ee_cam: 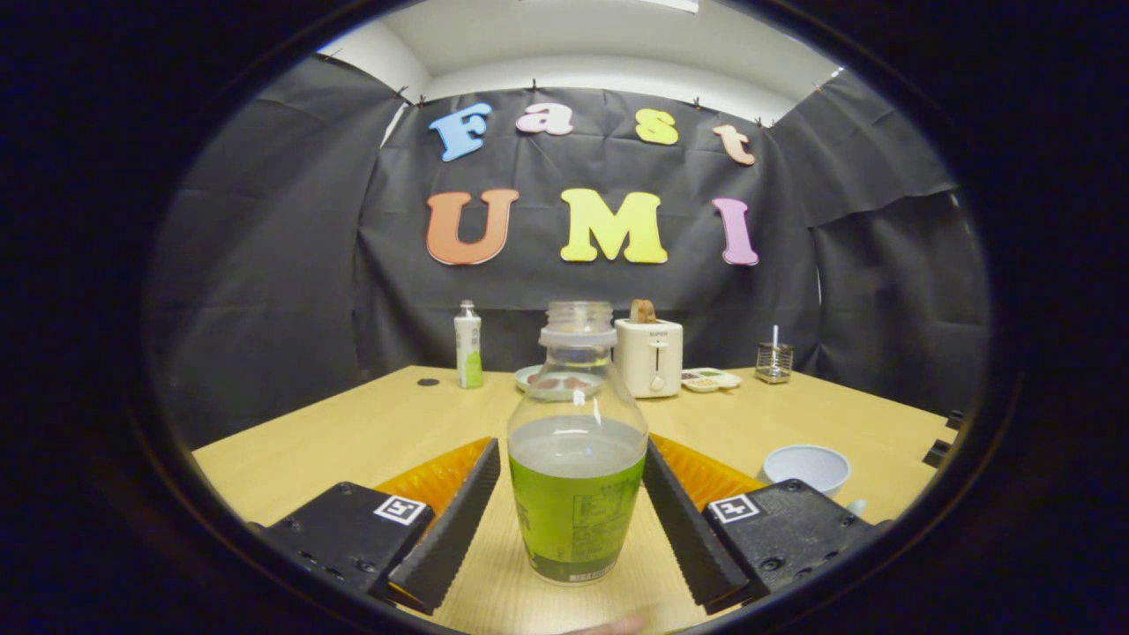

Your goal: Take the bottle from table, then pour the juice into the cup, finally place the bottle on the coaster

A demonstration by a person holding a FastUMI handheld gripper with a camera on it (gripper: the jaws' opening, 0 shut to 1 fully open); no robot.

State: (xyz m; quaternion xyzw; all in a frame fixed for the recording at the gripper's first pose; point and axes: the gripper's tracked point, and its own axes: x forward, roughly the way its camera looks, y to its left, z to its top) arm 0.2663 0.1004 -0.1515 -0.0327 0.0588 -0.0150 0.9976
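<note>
So we were barely started: the bottle [578,459] stood uncapped on the surface [353,432] between our wide-open fingers [459,516], neither touching it yet, with the cup [807,466] off past the right finger, so grabbing, pouring and placing were all left.

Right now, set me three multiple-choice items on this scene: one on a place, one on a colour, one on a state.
1. Where is the juice bottle?
A. between the tool's fingers
B. beside the toaster
C. inside the cup

2. What colour is the juice?
A. orange
B. green
C. red

3. How is the bottle's mouth?
A. capped
B. open, no cap
C. corked

Answers:
1 A: a ridged finger stands at each flank.
2 B: the liquid in the lower part is green.
3 B: the bare threaded neck shows no cap.
</note>
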